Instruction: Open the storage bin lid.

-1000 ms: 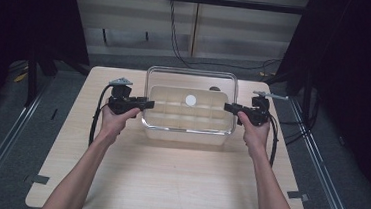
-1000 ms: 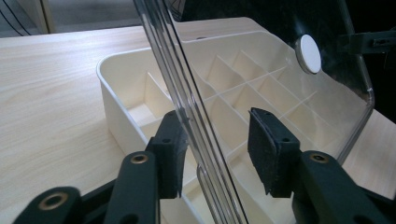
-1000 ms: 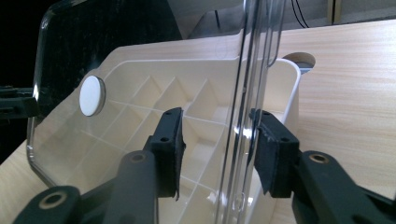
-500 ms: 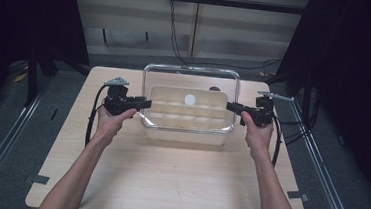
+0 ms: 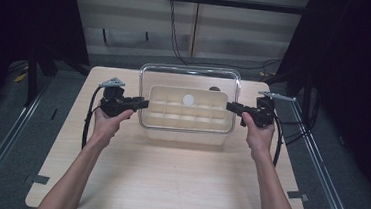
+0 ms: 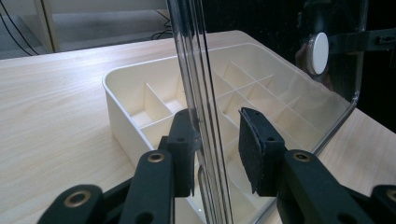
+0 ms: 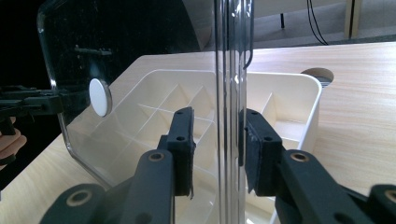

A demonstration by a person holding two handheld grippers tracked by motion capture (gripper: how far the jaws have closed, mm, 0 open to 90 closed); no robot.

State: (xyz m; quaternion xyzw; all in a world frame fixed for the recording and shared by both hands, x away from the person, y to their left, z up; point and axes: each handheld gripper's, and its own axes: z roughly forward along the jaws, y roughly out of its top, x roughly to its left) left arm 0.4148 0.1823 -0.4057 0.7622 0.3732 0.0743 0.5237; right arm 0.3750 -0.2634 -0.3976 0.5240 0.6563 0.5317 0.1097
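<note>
The person is lifting a clear plastic lid point(image 5: 189, 80) off a cream compartment tray point(image 5: 186, 118), which is sitting near the far edge of the wooden table point(image 5: 167, 178), midway between its side edges. The left gripper point(image 5: 142, 102) is straddling the lid's left rim, one pad point(image 6: 184, 140) touching it and the other standing just clear, so I cannot tell whether it is clamping. The right gripper point(image 5: 229, 107) is pinching the opposite rim. Holding both short ends is keeping the wide lid level while it is hanging above the tray.
</note>
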